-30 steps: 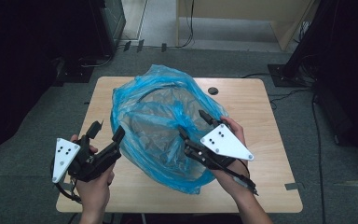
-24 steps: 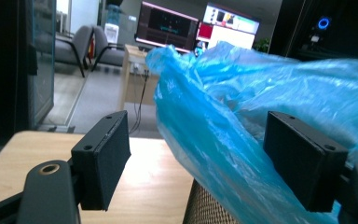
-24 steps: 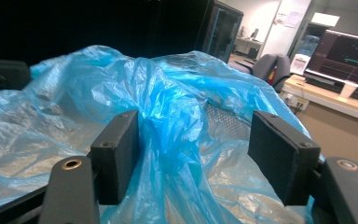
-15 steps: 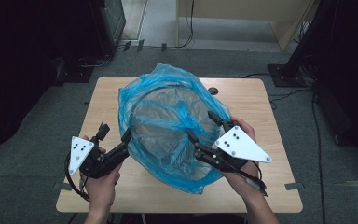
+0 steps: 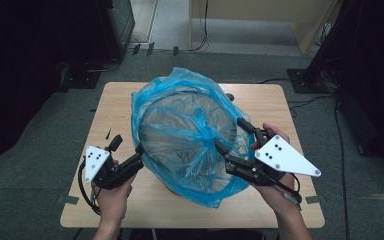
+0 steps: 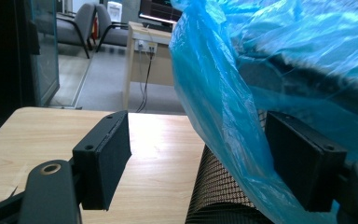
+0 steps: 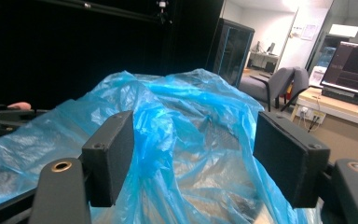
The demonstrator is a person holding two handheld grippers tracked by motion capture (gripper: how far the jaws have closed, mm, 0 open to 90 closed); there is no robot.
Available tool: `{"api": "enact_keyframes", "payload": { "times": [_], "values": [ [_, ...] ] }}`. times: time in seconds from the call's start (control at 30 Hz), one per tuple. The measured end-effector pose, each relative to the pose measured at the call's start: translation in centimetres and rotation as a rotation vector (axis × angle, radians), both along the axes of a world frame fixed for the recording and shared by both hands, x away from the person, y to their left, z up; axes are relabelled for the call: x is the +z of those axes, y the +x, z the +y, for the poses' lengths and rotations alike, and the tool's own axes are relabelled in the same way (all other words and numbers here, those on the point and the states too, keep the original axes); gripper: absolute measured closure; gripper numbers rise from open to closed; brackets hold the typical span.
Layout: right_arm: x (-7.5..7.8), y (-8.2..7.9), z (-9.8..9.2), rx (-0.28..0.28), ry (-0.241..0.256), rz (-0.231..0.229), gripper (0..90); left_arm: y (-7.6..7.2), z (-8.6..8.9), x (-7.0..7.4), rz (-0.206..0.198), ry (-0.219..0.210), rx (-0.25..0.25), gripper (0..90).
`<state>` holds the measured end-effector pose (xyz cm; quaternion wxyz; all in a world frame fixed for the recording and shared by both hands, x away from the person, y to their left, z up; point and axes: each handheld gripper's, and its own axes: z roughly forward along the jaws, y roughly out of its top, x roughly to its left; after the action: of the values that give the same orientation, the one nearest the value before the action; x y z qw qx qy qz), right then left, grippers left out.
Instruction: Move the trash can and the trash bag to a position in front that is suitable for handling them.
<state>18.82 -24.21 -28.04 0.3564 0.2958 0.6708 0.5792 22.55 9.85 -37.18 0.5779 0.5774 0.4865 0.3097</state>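
A blue plastic bag [image 5: 185,107] is draped over a black mesh bin [image 6: 219,191] on the wooden table [image 5: 115,105], its mouth spread into a round hoop. My left gripper [image 5: 127,147] is at the bag's left side, open. In the left gripper view the film [image 6: 223,93] hangs between its jaws, close to the right one. My right gripper [image 5: 228,132] is at the bag's right side, also open. In the right gripper view its jaws straddle a bunched fold of the bag [image 7: 186,140].
A small dark round object [image 5: 228,95] peeks out behind the bag at the table's back. Bare tabletop lies left of the bag and along the front edge [image 5: 180,220]. Office chairs [image 6: 81,28] and a desk [image 6: 149,56] stand beyond the table.
The bag has risen and its mouth has spread from a slumped heap into a wide round opening. Both grippers shifted a little to the right, staying at its two sides.
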Motion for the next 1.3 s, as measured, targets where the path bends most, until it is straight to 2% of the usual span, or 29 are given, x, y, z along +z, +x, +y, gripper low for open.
{"api": "enact_keyframes", "payload": {
  "times": [0.1, 0.2, 0.3, 0.37, 0.5, 0.57, 0.7, 0.8, 0.93, 1.07, 1.2, 1.3],
  "values": [
    [0.0, 0.1, -0.3, -0.026, 0.003, -0.001, 30.8, 0.0, -0.1, -0.2, -0.002, 0.007, 0.003, 25.0],
    [0.1, 0.6, -1.0, -0.109, 0.022, -0.004, 34.7, 0.2, 0.0, -0.4, 0.001, 0.009, -0.001, 25.8],
    [-0.1, 1.3, -1.7, -0.175, 0.040, 0.015, 37.8, 0.3, 0.1, -0.5, 0.004, 0.003, 0.001, 25.8],
    [-0.2, 1.5, -2.0, -0.166, 0.052, 0.019, 37.9, 0.4, 0.2, -0.6, 0.006, 0.008, -0.001, 26.3],
    [0.0, 1.0, -2.3, -0.145, 0.065, -0.007, 36.9, 0.6, 0.1, -0.9, 0.014, 0.013, 0.003, 26.6],
    [-0.1, 1.2, -2.5, -0.169, 0.069, -0.008, 37.2, 0.8, 0.0, -1.1, 0.020, 0.019, 0.002, 26.7],
    [-0.7, 2.2, -2.5, -0.248, 0.041, 0.014, 39.1, 1.1, 0.0, -1.5, 0.032, 0.020, 0.007, 26.8],
    [-1.3, 2.9, -2.7, -0.244, 0.068, 0.030, 42.5, 1.3, 0.1, -1.7, 0.036, 0.018, 0.014, 26.9],
    [-2.3, 3.8, -2.4, -0.263, 0.065, 0.042, 50.4, 1.4, 0.2, -1.9, 0.036, 0.016, 0.024, 27.0],
    [-3.4, 4.4, -2.1, -0.291, 0.081, 0.020, 64.8, 1.3, 0.1, -2.2, 0.001, 0.017, 0.017, 40.4],
    [-4.6, 5.2, -2.0, -0.310, 0.095, 0.021, 77.1, 1.4, -0.3, -2.5, -0.017, 0.026, 0.011, 43.9],
    [-5.5, 5.7, -2.1, -0.333, 0.123, 0.025, 82.7, 1.5, -0.6, -2.7, -0.012, 0.038, 0.011, 46.2]
  ]
}}
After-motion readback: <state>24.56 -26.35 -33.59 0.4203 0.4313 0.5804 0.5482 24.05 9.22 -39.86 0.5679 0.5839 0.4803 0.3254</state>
